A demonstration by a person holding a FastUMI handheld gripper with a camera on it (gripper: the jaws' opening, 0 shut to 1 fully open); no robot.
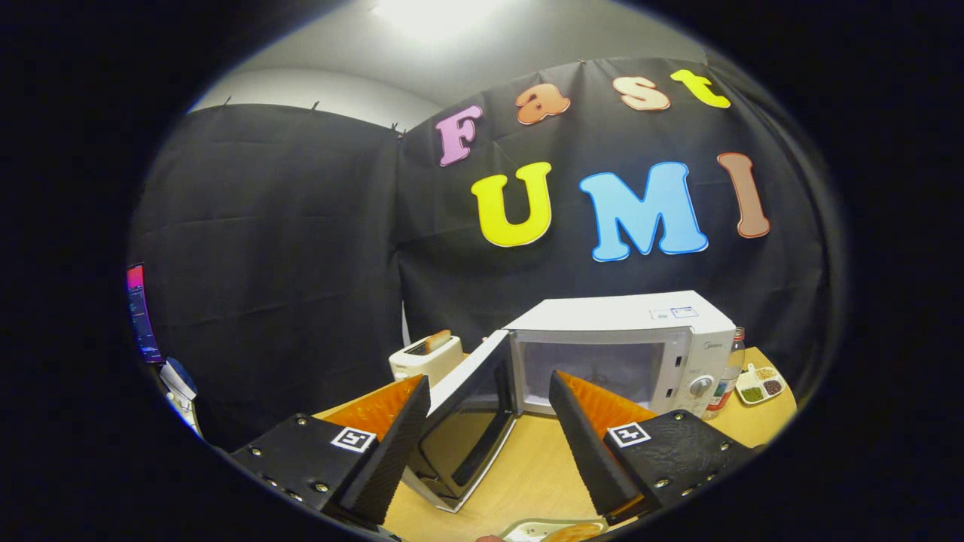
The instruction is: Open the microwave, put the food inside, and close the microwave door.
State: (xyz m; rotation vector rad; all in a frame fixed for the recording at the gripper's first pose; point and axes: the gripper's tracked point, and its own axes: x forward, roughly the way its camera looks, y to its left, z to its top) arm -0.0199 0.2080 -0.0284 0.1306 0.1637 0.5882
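One microwave [629, 350], one toaster [426, 358], one bottle [729, 374], two dishes [761, 385].

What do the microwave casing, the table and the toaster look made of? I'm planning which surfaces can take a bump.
Microwave: white painted sheet metal or plastic, smooth satin; its open door has a dark glossy window, likely glass. Table: light wood or wood-look laminate, faint grain, matte. Toaster: cream plastic by the look, smooth. The gripper is open, holding nothing, in front of the door.
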